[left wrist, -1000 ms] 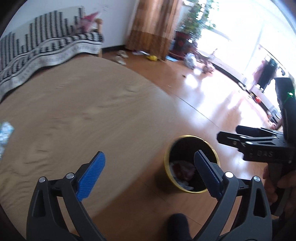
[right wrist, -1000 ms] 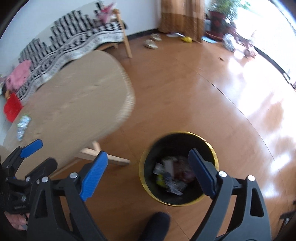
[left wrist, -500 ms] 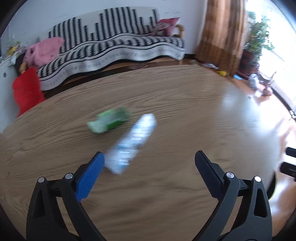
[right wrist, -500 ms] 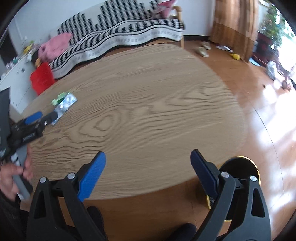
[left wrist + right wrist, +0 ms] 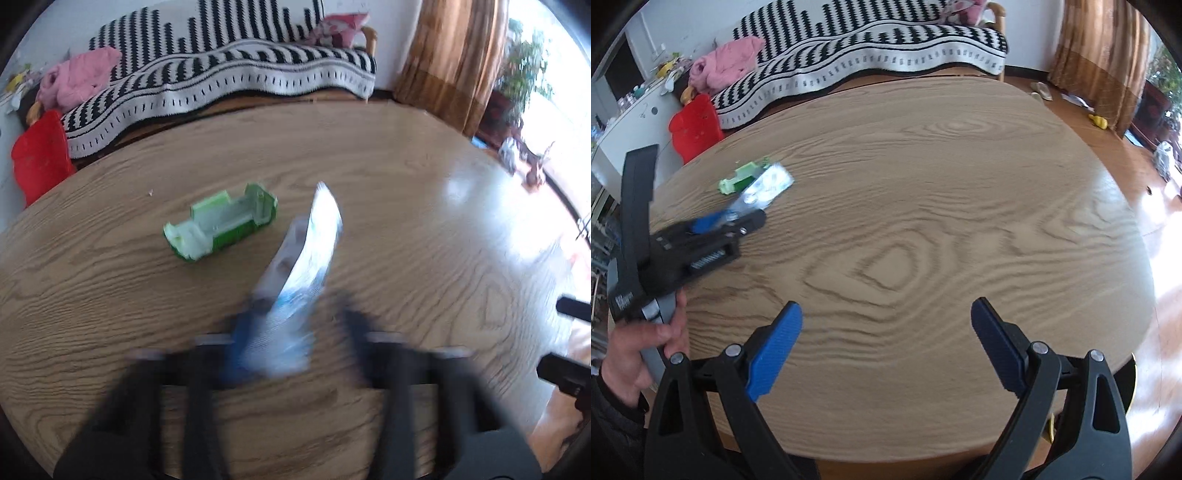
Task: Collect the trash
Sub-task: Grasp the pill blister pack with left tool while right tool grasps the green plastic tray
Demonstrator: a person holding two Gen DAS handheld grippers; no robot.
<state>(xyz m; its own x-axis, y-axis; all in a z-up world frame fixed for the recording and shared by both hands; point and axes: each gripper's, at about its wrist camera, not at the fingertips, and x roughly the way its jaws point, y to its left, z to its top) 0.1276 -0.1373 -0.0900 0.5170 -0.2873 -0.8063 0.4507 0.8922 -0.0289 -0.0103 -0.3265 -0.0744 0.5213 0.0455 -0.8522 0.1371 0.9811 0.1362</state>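
1. Left wrist view: a silvery blue-white blister pack (image 5: 308, 258) is seen tilted up off the table (image 5: 406, 206), pinched at its near end by the just-closed left gripper (image 5: 291, 332). Half a second earlier it lay flat. A green box (image 5: 221, 225) lies just beside it.
2. Right wrist view: the right gripper (image 5: 886, 350) is held wide open, empty, over bare tabletop near the table's near edge.
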